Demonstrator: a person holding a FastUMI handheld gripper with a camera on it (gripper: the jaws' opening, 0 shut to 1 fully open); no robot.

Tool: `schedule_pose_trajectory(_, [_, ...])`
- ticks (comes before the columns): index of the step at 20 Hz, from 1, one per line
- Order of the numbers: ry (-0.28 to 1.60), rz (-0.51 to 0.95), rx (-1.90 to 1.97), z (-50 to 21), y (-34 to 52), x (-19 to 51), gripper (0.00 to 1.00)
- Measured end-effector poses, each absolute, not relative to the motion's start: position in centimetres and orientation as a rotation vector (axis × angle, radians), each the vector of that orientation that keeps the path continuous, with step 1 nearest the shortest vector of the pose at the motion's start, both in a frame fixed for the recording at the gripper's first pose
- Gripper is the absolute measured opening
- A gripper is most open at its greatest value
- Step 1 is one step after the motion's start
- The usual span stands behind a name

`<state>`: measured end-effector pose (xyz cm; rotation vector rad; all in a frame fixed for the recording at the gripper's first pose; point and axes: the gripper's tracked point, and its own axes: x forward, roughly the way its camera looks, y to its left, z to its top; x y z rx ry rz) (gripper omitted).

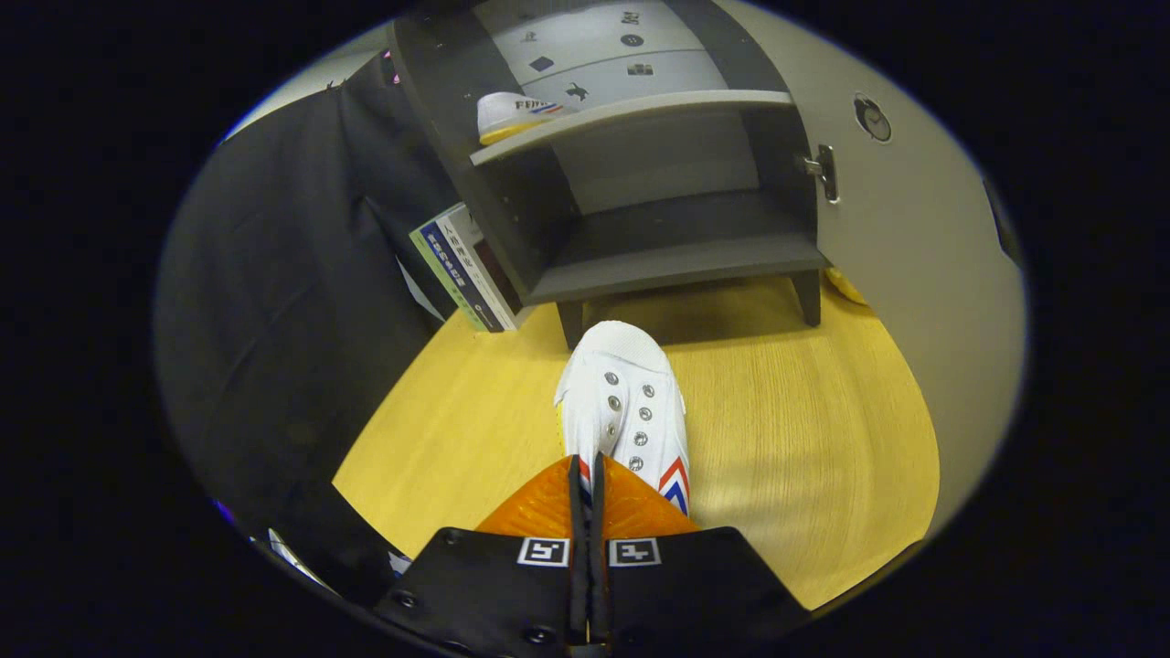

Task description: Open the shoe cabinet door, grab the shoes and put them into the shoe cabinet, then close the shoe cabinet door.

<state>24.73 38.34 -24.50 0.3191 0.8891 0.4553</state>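
shoe held at the cabinet mouth, door swung open

wooden floor (804, 411), pale yellow grain, spreads under everything ahead of the fingers. dark cloth wall (274, 302) hangs along the left side.

shoe cabinet (640, 219), dark grey frame, stands on short legs beyond the fingers. its door (914, 228) is swung wide open to the right, light grey, hinge visible at the cabinet's edge. two levels inside: a light shelf (631, 114) above, a bare dark bottom board (676, 260) below.

on the upper shelf, at its left end, sits a white shoe with a yellow sole (512, 114), only partly seen.

a stack of books or boxes (462, 270) leans beside the cabinet's lower left corner, against the cloth; hard to tell which at this angle.

second white shoe (626, 402), eyelets in rows, red and blue stripe at its side, extends forward from the fingers, toe pointing at the cabinet's bottom level and short of it, seemingly above the floor.

gripper (587, 484): fingers drawn nearly together, clenched on the rear part of this shoe, a thin strip of it showing between them.
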Motion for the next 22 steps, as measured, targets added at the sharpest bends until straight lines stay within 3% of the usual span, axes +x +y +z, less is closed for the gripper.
schedule_pose_trajectory(15, [0.476, 0.498, 0.5, -5.6, 38.6, 37.9, 0.02])
schedule_pose_trajectory(22, [0.37, 0.388, 0.507, -1.8, 36.7, 49.0, 0.02])
